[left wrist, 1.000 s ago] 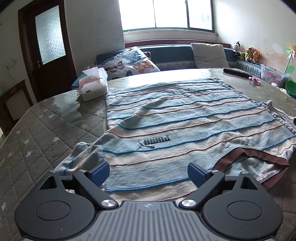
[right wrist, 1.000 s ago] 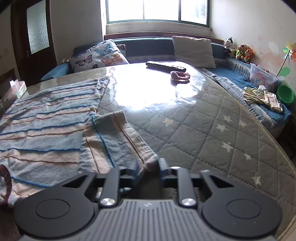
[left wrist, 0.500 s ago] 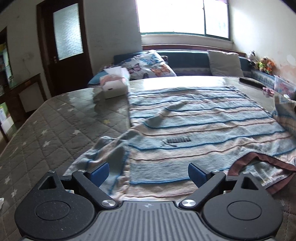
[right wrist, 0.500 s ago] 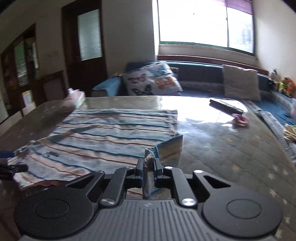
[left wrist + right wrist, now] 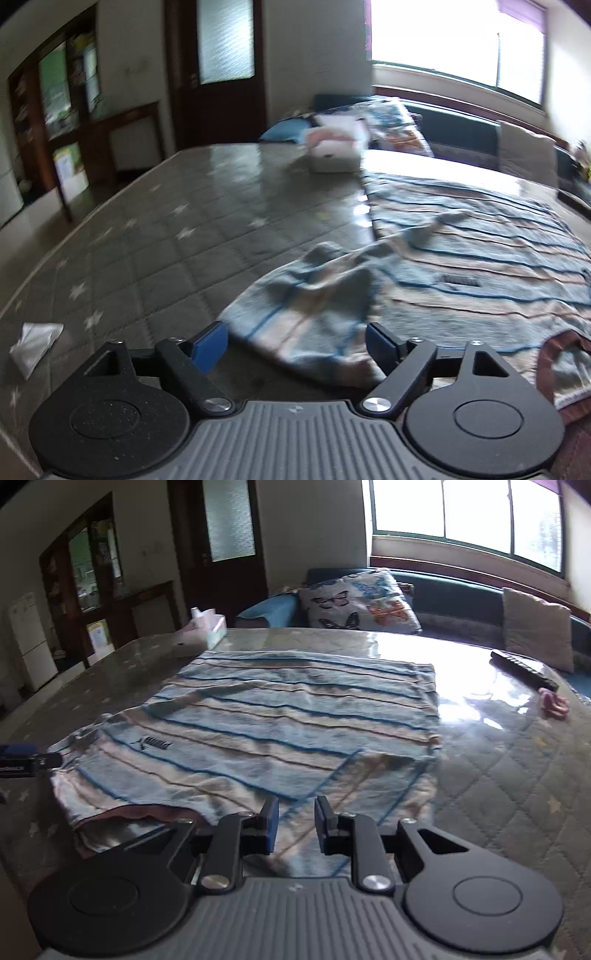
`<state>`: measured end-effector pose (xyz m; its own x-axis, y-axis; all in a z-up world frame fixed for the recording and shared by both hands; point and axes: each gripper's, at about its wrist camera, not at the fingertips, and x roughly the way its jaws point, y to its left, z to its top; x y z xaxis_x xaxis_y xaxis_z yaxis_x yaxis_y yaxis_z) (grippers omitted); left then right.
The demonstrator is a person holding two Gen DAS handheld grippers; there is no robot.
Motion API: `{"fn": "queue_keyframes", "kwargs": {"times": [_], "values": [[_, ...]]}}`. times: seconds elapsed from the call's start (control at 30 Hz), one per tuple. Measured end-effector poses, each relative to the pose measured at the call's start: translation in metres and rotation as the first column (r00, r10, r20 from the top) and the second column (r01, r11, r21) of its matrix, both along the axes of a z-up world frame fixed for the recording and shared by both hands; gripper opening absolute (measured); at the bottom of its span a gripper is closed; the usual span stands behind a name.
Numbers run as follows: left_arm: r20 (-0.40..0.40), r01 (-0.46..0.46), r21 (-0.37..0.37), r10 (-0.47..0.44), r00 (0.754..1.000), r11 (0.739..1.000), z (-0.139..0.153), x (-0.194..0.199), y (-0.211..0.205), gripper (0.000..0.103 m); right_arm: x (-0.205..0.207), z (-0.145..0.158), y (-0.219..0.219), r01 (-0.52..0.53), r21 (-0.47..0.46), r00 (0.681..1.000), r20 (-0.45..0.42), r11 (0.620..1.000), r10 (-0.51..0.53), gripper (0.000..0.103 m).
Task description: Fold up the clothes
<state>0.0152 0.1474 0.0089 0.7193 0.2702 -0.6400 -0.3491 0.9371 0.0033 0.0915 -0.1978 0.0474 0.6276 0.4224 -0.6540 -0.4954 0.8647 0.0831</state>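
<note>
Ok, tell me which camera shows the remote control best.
The right wrist view. The remote control lies in plain sight there, a dark bar on the table at the far right, just behind a small pink item. The left wrist view does not show it; that frame is motion-blurred and aimed at the shirt.

Daylight from one window, strong glare, left view smeared

All light enters through the window [image 5: 465, 520] at the far side, blown out to white in both views, with purple fringing along its frame in the left wrist view. Below the window the glossy tabletop [image 5: 465, 701] throws back a broad white glare patch; the same glare sits beside the tissue box [image 5: 334, 153] in the left view. Away from the window, the door [image 5: 229, 535] and cabinet side falls dim and brownish. The left wrist view is motion-blurred throughout, softening the striped shirt [image 5: 461, 258]; the right wrist view is sharp. Fisheye bending curves straight edges, and corners darken to black.
</note>
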Motion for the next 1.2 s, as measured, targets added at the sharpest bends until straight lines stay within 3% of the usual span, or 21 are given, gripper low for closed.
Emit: {"fn": "queue_keyframes", "kwargs": {"times": [0.2, 0.4, 0.57, 0.67, 0.87, 0.97, 1.2], "values": [[-0.035, -0.082, -0.074, 0.08, 0.996, 0.994, -0.008, -0.003, 0.023, 0.071, 0.015, -0.018, -0.008, 0.047, -0.083, 0.998, -0.026, 0.995, -0.05, 0.024], [-0.025, -0.087, -0.091, 0.085, 0.996, 0.992, -0.007, 0.003, 0.029, 0.055, 0.014, -0.026, -0.004, 0.028, -0.098, 0.999, -0.04, 0.995, -0.032, 0.033], [-0.002, -0.083, -0.111, 0.083, 0.997, 0.99, -0.007, 0.007, 0.032, 0.019, 0.015, -0.027, -0.003, 0.023, -0.103, 0.999, -0.043, 0.994, -0.028, 0.034], [0.026, -0.076, -0.144, 0.08, 0.996, 0.987, -0.005, 0.007, 0.033, 0.007, 0.016, -0.027, -0.003, 0.024, -0.106, 0.999, -0.044, 0.994, -0.029, 0.034], [0.123, 0.014, -0.122, 0.001, 0.992, 0.992, 0.022, 0.005, 0.011, 0.005, 0.017, -0.027, -0.003, 0.026, -0.109, 0.999, -0.043, 0.994, -0.03, 0.036], [0.178, 0.11, -0.103, -0.09, 0.98, 0.989, 0.036, 0.005, -0.011, 0.004, 0.016, -0.028, -0.003, 0.027, -0.106, 0.999, -0.042, 0.994, -0.032, 0.036], [0.193, 0.335, -0.05, -0.32, 0.927, 0.941, 0.042, 0.018, -0.062, 0.004, 0.016, -0.028, -0.003, 0.027, -0.104, 0.999, -0.043, 0.994, -0.032, 0.036]]}}
